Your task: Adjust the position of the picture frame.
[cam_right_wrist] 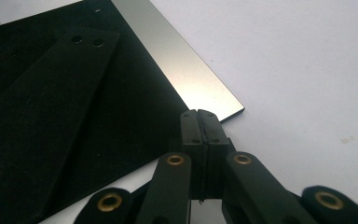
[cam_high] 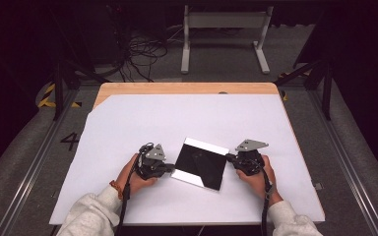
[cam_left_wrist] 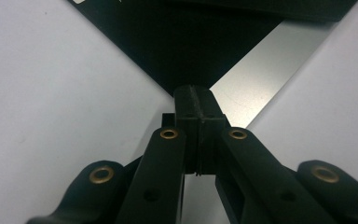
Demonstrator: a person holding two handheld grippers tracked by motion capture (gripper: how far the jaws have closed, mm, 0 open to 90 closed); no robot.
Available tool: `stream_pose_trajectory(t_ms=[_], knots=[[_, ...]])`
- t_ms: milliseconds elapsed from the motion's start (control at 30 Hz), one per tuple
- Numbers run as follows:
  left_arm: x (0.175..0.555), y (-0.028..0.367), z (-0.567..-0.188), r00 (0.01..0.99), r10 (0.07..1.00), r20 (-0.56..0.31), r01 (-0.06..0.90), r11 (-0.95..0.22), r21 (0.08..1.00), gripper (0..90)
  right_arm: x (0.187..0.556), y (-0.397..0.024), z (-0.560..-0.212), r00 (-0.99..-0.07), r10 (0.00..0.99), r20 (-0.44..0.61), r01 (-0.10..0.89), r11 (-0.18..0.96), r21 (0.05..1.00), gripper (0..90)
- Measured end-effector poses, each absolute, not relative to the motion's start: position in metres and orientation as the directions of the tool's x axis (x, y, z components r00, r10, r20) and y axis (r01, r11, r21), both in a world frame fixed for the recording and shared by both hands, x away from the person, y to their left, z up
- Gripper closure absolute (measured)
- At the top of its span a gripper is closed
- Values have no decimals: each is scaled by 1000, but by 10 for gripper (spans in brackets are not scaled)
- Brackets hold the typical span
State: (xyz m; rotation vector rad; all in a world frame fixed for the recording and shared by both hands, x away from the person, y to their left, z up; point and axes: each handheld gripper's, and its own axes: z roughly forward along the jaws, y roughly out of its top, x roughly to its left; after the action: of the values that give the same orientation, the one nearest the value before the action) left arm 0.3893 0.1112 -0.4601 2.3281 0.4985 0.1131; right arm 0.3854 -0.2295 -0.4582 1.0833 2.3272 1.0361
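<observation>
A square, glossy black plate [cam_high: 200, 162] with bright silver strips along two edges lies turned at an angle on the white sheet [cam_high: 177, 118]. My left gripper [cam_high: 170, 168] is at its left side, jaws shut with nothing between them. In the left gripper view the shut tips [cam_left_wrist: 196, 91] meet a corner of the plate [cam_left_wrist: 186, 42]. My right gripper [cam_high: 230, 157] is at the plate's right side, also shut and empty. In the right gripper view its tips [cam_right_wrist: 199, 114] sit just beside the corner of the plate [cam_right_wrist: 121, 93]. A dark bar shape with two holes shows on the plate's surface.
The white sheet covers most of a wooden table [cam_high: 187, 88], whose bare edge shows at the far side. Beyond the table stand a white frame [cam_high: 224, 34] and loose cables [cam_high: 142, 54] on the floor. Dark stands flank both table sides.
</observation>
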Motion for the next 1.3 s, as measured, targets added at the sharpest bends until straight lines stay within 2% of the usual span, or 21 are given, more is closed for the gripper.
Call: stream_pose_trajectory(t_ms=[867,1133,1300], knots=[[375,117,-462,925,373,-68,312,-647,695,899,403,-215,-459,-635,773,-16,497,425,757,900],[374,116,-459,932,360,-39,288,-672,682,899,407,-210,-459,-638,769,-31,491,438,753,900],[373,117,-460,929,367,-56,302,-661,687,899,409,-209,-459,-639,769,-30,490,437,754,900]])
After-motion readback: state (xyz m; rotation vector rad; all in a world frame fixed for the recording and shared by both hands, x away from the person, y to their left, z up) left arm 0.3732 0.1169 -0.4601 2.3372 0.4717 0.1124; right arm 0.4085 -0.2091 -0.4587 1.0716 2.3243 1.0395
